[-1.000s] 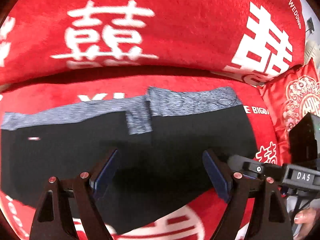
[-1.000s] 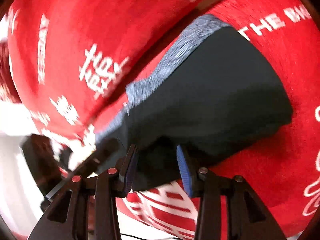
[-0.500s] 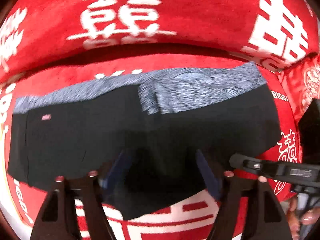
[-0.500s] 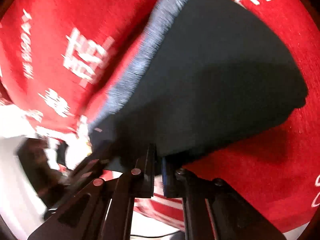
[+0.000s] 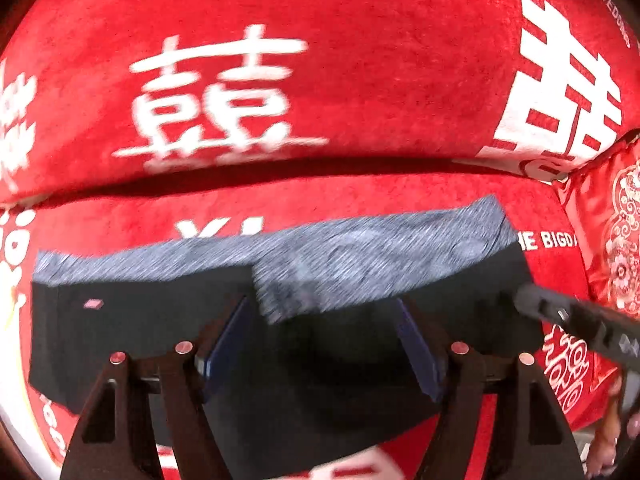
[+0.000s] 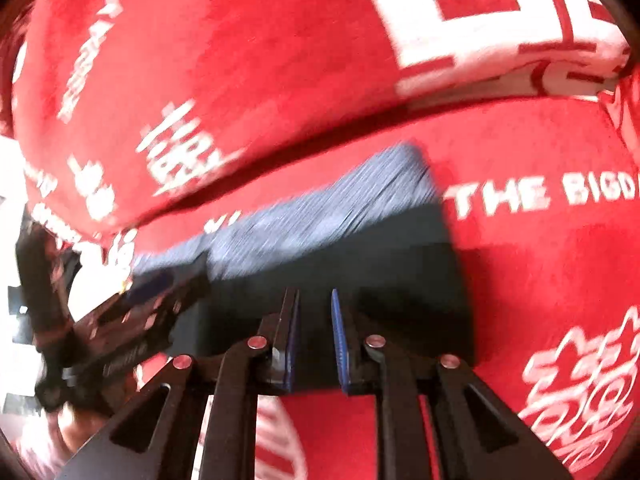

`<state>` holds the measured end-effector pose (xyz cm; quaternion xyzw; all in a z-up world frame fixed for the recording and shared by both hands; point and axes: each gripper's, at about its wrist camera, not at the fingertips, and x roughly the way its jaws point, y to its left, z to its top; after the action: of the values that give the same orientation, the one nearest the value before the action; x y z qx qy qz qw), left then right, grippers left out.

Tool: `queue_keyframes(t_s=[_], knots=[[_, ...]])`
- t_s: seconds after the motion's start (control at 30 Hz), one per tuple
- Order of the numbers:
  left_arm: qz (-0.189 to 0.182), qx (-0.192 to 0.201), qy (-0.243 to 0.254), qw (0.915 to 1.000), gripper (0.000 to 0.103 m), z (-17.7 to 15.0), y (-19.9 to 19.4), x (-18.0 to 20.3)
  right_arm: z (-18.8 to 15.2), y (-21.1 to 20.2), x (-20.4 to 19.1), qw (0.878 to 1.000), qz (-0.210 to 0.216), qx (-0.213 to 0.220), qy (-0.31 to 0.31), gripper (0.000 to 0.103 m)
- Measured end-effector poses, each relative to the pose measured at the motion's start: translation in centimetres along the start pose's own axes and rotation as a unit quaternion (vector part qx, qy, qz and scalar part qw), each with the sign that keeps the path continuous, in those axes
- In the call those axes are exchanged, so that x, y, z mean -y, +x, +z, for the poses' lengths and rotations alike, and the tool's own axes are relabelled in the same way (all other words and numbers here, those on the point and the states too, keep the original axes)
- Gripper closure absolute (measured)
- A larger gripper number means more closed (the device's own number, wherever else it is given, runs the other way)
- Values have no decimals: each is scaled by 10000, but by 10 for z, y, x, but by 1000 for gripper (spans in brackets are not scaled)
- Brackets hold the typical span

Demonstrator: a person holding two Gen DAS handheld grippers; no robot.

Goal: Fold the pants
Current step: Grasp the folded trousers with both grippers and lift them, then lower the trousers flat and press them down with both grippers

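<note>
Dark fabric with a grey waistband identifies the pants (image 5: 344, 344), which are laid flat on a red blanket (image 5: 320, 92) draped over a sofa seat, the waistband toward the backrest. One side appears already folded over the other, the grey band (image 5: 360, 268) lying in two overlapping layers.

The left gripper (image 5: 320, 344) is held above the middle of the pants with its fingers (image 5: 224, 344) spread wide; nothing is pinched between them. The right gripper (image 6: 314, 344) is held over the near edge of the dark fabric, its blue-padded fingers (image 6: 340, 344) a narrow gap apart and opening; no cloth is seen gripped between them.

For the step in hand, judged to be a release after a fold, the fingers should be parted fully before the grippers are lifted, so that no layer is dragged. The folded edges should then be checked for alignment and the fabric smoothed.

White lettering on the blanket reads "THE BIGD" (image 6: 548, 196), cut off at the picture edge. Large white Chinese characters (image 5: 224, 100) are printed on the backrest. "WEDDING" is partly legible at the upper right of the left view.
</note>
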<state>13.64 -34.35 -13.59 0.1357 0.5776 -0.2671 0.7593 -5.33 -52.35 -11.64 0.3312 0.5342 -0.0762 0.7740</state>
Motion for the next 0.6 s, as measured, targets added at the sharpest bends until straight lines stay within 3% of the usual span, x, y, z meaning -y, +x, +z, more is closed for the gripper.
queue_keyframes(t_s=[0.07,0.13,0.17,0.23,0.3,0.33,0.43,0.6], knots=[[314,-159,134,9993,28,-1,18,5,10,17,12,9986,-454,-227,-169,85],[478,-595,64,9971,28,-11,44,3,5,34,15,9960,-630,-614,-183,85],[402,-718,-31,9966,26,-17,51,-1,-3,44,14,9947,-681,-738,-237,85],[271,-629,-286,9972,15,-30,48,-13,-9,45,7,9934,-869,-570,-485,85],[164,-716,-206,9971,15,-37,43,-18,-17,43,-4,9893,-1112,-576,-750,83],[191,-688,-142,9973,15,-40,38,-19,-16,45,-11,9877,-1176,-606,-831,77],[303,-626,-28,9976,15,-46,23,-25,-21,50,-41,9810,-1272,-776,-1242,41],[324,-667,-210,9970,15,-53,8,-38,-32,56,-66,9686,-1620,-909,-1652,38]])
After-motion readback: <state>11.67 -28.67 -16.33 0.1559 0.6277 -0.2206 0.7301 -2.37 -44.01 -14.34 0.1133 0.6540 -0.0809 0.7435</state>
